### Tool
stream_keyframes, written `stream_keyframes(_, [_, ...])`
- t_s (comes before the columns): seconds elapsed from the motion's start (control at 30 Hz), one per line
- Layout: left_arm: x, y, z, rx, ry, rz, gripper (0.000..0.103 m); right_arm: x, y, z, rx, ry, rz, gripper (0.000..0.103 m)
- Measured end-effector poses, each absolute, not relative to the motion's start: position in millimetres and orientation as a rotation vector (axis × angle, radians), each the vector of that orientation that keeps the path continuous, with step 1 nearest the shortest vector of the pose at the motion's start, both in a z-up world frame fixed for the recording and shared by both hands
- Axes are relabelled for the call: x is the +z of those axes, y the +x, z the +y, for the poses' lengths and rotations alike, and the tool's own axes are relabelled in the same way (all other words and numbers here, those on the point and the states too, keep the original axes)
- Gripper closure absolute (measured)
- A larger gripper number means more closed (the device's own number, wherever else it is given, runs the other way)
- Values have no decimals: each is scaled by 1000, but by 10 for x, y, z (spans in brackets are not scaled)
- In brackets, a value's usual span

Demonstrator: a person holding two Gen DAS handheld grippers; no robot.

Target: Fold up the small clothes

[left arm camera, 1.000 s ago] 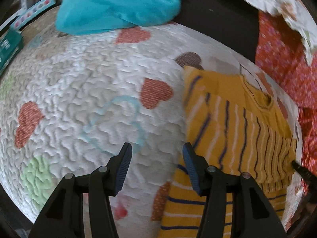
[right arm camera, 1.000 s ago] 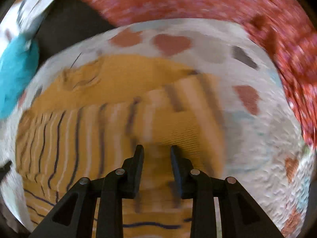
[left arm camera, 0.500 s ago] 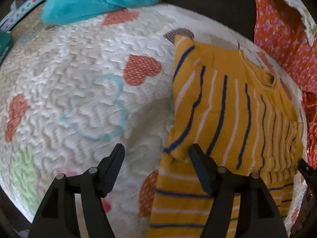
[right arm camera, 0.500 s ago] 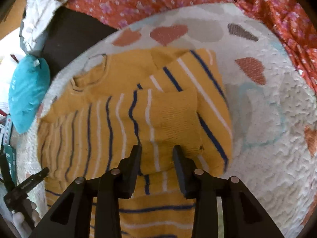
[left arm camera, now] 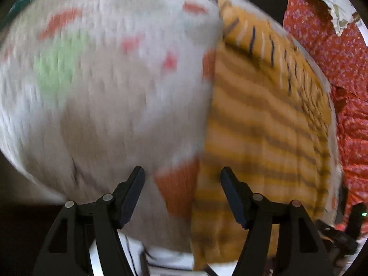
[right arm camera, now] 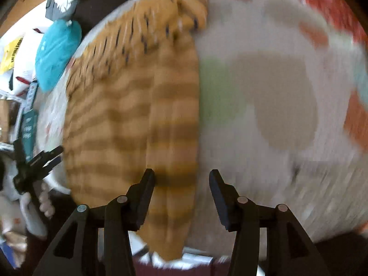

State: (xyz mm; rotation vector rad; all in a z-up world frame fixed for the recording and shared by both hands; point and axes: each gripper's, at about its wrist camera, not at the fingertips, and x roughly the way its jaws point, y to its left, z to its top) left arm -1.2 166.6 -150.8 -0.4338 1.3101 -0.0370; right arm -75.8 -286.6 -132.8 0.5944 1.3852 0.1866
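Here the sweater (left arm camera: 264, 119) is lying flat, sleeves folded in, on a white quilt (left arm camera: 110, 96) with coloured hearts, blurred in both views. The left claw (left arm camera: 182, 184) is hanging over its left hem edge, jaws apart and empty. The right claw (right arm camera: 181, 184) is hanging over the right hem edge; its jaws have just been opening, nothing between them. A teal cushion (right arm camera: 57, 53) is sitting beyond the quilt.

both wrist views downward, sharing sweater (left arm camera: 260, 124)
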Motion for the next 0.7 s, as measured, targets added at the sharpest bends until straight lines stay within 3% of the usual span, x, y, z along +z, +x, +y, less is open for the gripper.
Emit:
stream_keyframes(0.13, [-1622, -287, 1565, -60, -473, 1381, 35, -1579, -1107, -2735, 247, 757, 1429, 50])
stream_keyframes(0.47, [-1632, -554, 929, -205, -303, 1446, 37, -1617, -1246, -2515, 238, 701, 1382, 47])
stream_keyframes(0.53, [-1592, -589, 773, -226, -216, 1451, 80, -1615, -1234, -2515, 231, 706, 1368, 50])
stream_keyframes(0.57, [-1573, -603, 740, -227, -197, 1453, 95, -1611, -1208, -2488, 226, 696, 1362, 61])
stream_keyframes(0.6, [-1532, -622, 744, -230, -208, 1445, 95, -1594, -1207, -2468, 219, 665, 1357, 72])
stream_keyframes(0.63, [-1478, -633, 766, -234, -234, 1439, 96, -1585, -1227, -2482, 235, 661, 1355, 94])
stream_keyframes(0.7, [-1316, -667, 874, -245, -319, 1411, 96, -1501, -1228, -2451, 271, 666, 1329, 93])
